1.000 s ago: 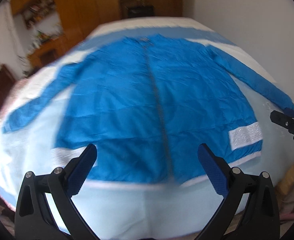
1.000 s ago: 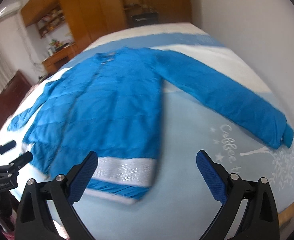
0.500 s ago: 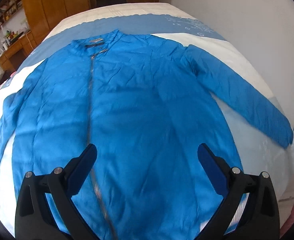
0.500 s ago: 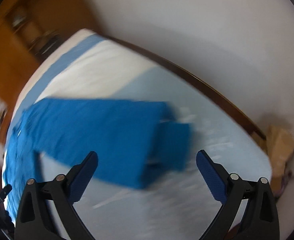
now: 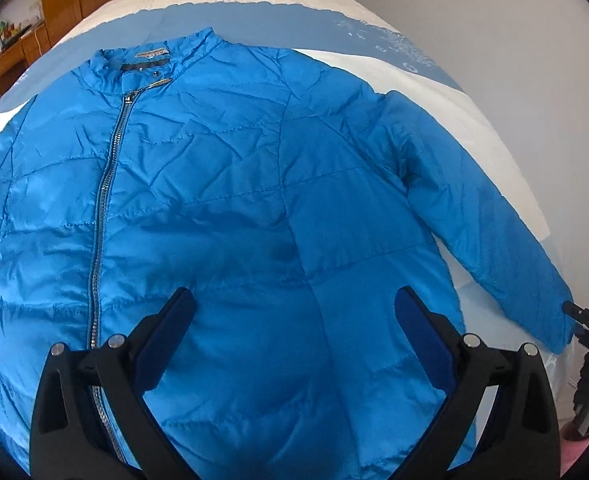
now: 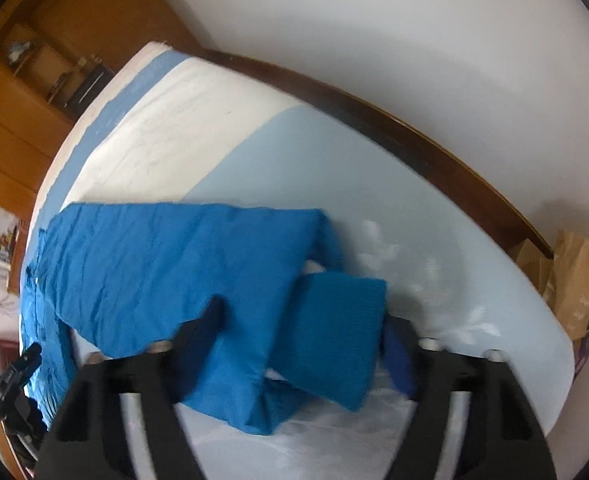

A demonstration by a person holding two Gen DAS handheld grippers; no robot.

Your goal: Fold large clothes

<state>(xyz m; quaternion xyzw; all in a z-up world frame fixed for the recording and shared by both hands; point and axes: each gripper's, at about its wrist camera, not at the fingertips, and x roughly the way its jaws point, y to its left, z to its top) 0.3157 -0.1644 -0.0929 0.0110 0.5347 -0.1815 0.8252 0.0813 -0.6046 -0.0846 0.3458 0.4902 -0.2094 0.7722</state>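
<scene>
Right tool (image 6: 300,344): jaws have just been closing, now straddling the sleeve cuff (image 6: 334,340) of the blue jacket (image 5: 254,208); fingers blurred, can't see pads pressing, so not clamped as far as visible. Cuff end looks doubled over itself, detail smeared.

Left tool (image 5: 294,336): jaws spread wide, nothing between them, hanging over the jacket's lower front right of the zipper (image 5: 106,184).

Jacket lies flat, front up, zipped, on the bed (image 6: 334,168). Its hem and other sleeve are cut off by the left-wrist frame edge. Paper bag (image 6: 574,280) beyond the bed corner.
</scene>
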